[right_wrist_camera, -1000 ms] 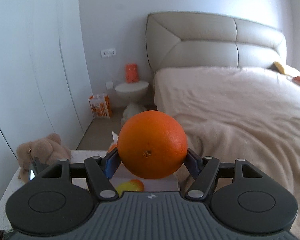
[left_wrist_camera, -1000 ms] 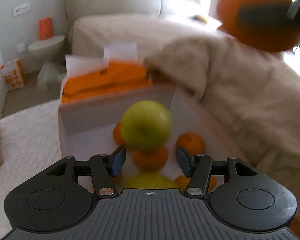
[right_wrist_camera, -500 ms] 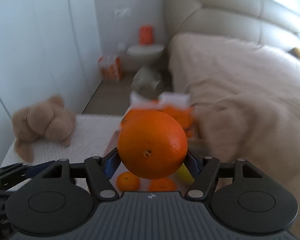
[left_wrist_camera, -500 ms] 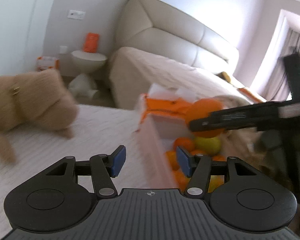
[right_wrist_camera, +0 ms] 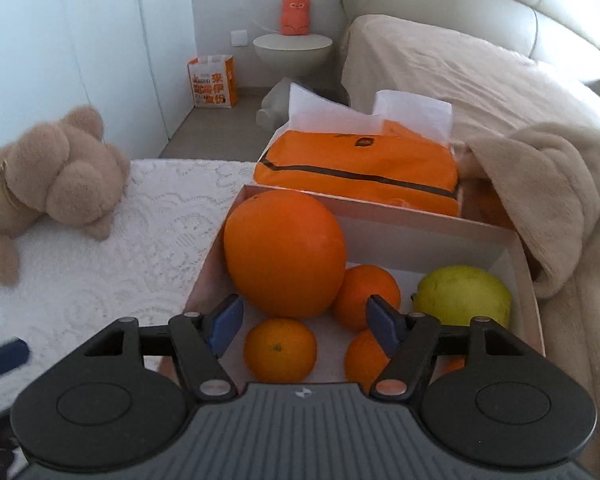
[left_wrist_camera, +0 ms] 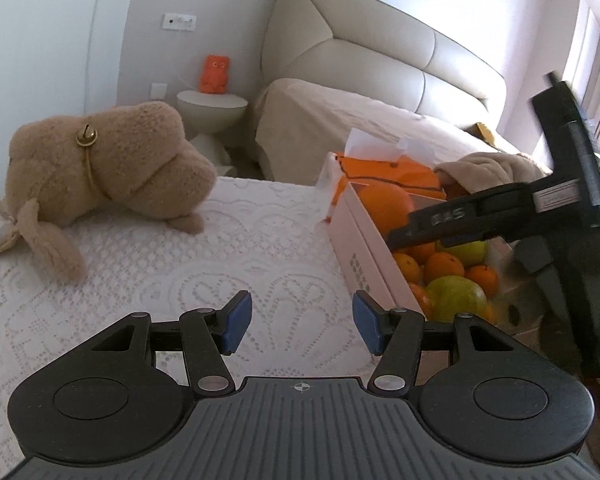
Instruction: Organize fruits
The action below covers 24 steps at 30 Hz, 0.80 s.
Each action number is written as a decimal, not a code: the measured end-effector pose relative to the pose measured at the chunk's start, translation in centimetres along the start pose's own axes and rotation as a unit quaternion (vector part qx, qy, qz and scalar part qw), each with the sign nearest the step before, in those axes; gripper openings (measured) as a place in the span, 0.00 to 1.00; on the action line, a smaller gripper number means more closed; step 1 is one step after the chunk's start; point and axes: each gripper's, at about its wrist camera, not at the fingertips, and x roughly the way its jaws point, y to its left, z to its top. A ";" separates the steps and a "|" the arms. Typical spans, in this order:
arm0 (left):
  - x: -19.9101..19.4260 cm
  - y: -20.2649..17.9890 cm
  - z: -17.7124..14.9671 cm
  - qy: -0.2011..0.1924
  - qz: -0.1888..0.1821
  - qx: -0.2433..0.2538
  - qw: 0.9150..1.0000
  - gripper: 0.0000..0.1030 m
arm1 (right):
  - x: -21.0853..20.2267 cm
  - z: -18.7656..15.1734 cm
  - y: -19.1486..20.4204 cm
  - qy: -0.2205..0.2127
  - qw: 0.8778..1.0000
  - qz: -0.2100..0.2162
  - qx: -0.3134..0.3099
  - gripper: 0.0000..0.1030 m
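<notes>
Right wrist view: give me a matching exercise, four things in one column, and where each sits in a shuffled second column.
Things:
1. large round orange
2. yellow-green apple
3. tan plush toy
4. folded orange garment

Places:
A. on the white lace cover, left of the box
B. in its own box, behind the fruit box
C. far left corner of the white cardboard fruit box
D. right side of the fruit box

Pairs: 1-C, 2-D, 3-A, 4-B
</notes>
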 end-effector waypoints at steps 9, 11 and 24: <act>-0.6 -2.1 -3.2 0.007 0.024 0.020 0.999 0.59 | -9.4 -7.4 -2.6 -0.118 0.989 0.014 0.083 0.67; -0.9 -2.7 -4.5 0.003 0.038 0.024 0.999 0.59 | -11.0 -10.2 -2.6 -0.139 0.986 0.005 0.089 0.67; 0.0 -6.0 -7.8 0.014 0.078 0.075 0.994 0.59 | -6.4 -17.6 -0.5 -0.088 0.995 -0.037 0.026 0.69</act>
